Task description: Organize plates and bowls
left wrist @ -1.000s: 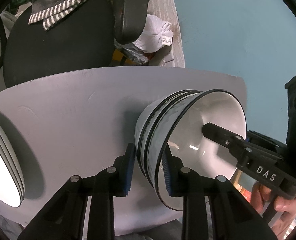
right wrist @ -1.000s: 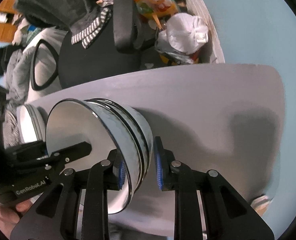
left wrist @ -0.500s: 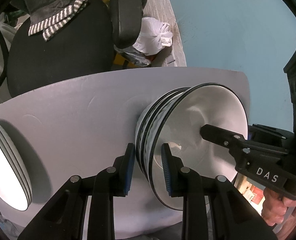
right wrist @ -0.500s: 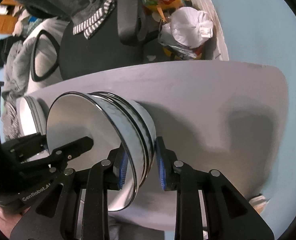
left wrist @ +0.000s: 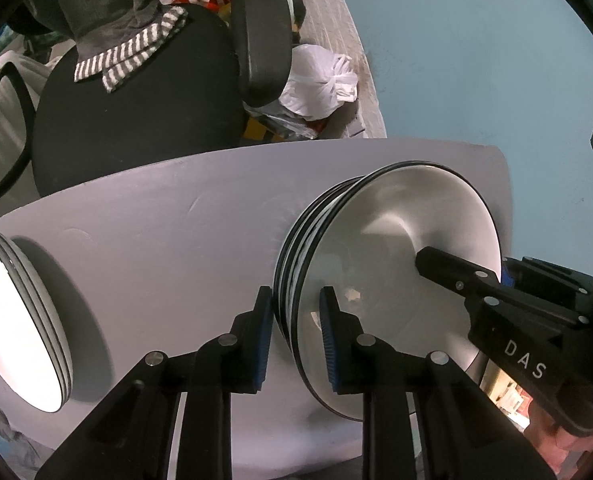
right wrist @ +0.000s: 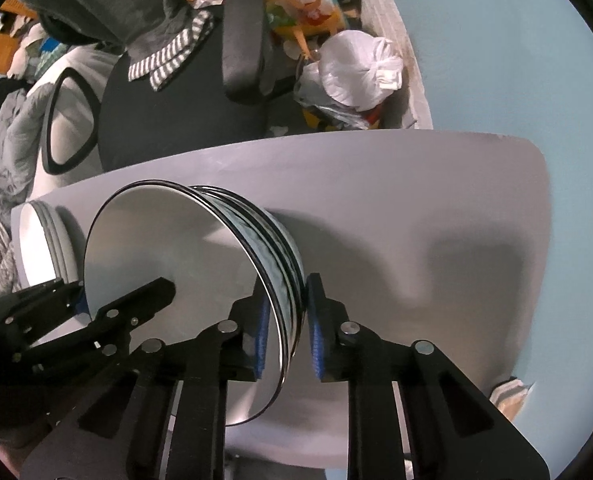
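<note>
Left wrist view: the left gripper (left wrist: pixel 295 334) has its jaws closed narrow on the rims of a nested stack of white, black-rimmed bowls (left wrist: pixel 384 264) on the pale grey counter (left wrist: pixel 168 248). The right gripper (left wrist: pixel 492 312), marked "DAS", reaches in at the stack's far side, one finger lying inside the top bowl. A stack of white, black-edged plates (left wrist: pixel 20 320) sits well apart at the counter's left end. Beyond the counter stand a black office chair (left wrist: pixel 136 108) and a knotted white plastic bag (left wrist: pixel 320 80).

Right wrist view: the right gripper (right wrist: pixel 286 332) clamps the bowls (right wrist: pixel 168 264) at their rims, blue pads (right wrist: pixel 315 340) on either side. The left gripper (right wrist: pixel 96 316) holds the opposite edge. The plates (right wrist: pixel 42 248) lie just behind.
</note>
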Available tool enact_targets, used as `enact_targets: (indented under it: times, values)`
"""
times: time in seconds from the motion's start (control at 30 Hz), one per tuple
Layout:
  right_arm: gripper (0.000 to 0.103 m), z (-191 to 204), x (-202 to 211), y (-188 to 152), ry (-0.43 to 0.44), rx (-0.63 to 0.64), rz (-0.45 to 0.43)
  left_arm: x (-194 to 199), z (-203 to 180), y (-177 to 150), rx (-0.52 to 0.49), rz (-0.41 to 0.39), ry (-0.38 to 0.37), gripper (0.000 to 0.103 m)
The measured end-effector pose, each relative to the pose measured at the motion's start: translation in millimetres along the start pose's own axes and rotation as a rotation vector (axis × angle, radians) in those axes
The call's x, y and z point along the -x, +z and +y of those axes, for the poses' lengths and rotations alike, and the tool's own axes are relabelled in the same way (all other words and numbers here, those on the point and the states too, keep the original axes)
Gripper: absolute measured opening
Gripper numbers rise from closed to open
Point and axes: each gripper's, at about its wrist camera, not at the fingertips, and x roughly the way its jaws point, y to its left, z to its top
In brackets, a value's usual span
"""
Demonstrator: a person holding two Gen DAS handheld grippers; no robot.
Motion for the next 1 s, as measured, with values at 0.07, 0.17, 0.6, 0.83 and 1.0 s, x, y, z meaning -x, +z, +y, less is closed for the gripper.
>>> enact_targets:
  times: [0.07, 0.17, 0.6, 0.83, 1.0]
  values:
    - [0.015, -1.6, 0.7, -1.0, 0.001, -0.011, -0.005, 0.7, -2.3, -1.2, -0.008, -0.006, 0.010, 0.022]
    - [0.015, 0.5, 0.2, -1.7, -0.008, -0.011, -0.004, 2.6, -2.5, -3.0, -0.005, -0.004, 0.010, 0.022]
    - [0.013, 19.4, -2.5, -18.3, 0.004, -0.007, 0.008, 13.1, 16.4, -20.6, 0.035, -0.032, 0.010, 0.022]
    - [0.013, 34.8, -3.7, -24.4, -0.014, 0.030, 0.008, 12.9, 31.7, -34.9, 0.060, -0.035, 0.004, 0.022]
    - [0.013, 47.2, -5.6, -30.4, -0.014, 0.050, 0.012, 17.9, 43.7, -45.5, 0.073, -0.046, 0.008, 0.022]
